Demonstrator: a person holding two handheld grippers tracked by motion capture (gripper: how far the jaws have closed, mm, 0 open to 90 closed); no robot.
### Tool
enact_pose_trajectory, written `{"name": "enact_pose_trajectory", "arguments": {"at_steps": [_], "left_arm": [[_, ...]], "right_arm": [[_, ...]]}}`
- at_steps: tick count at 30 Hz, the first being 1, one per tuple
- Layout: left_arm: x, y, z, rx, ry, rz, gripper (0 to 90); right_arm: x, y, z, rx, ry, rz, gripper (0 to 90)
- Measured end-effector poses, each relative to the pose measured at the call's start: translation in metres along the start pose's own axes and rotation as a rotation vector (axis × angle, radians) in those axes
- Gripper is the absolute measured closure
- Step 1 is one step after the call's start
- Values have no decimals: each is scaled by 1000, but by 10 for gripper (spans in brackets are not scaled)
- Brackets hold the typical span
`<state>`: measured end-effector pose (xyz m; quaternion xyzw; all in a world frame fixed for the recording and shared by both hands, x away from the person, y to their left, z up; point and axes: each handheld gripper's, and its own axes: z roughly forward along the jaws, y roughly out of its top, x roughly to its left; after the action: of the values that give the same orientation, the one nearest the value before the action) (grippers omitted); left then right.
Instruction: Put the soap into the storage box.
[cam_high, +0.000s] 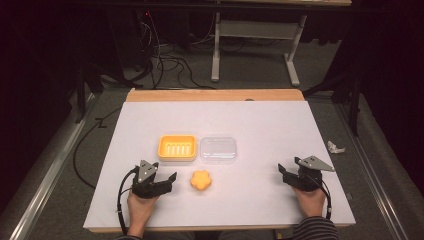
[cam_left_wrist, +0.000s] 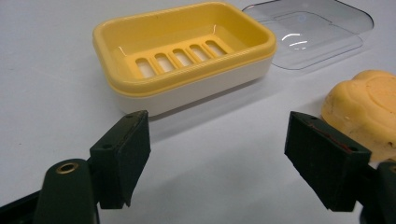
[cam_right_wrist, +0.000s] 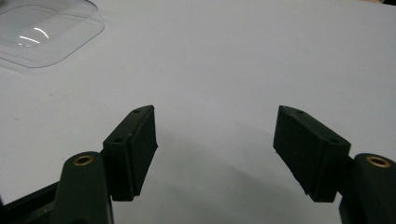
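I read this as a lab: my white-covered table (cam_high: 220, 125) sits on grey carpet (cam_high: 345, 135), with loose cables (cam_high: 165, 62) and a metal bench frame (cam_high: 255, 45) in darkness behind.

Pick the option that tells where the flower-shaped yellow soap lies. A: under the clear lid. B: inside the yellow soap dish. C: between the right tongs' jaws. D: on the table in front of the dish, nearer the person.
D: in the high view the flower-shaped soap lies on the white table, nearer the person than the yellow soap dish and the clear lid, touching neither.
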<state>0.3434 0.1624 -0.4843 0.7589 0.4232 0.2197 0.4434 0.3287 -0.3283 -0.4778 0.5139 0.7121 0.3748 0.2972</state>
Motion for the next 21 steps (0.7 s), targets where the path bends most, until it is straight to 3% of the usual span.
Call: {"name": "enact_pose_trajectory", "arguments": {"at_steps": [17,21], "left_arm": [[-3,1,3,27,32,18,274],[-5,1,2,30,45,41,275]], "right_arm": [[1,0,0,-6,-3,-8,307],[1,0,-1,-7,0,-11,307]]}}
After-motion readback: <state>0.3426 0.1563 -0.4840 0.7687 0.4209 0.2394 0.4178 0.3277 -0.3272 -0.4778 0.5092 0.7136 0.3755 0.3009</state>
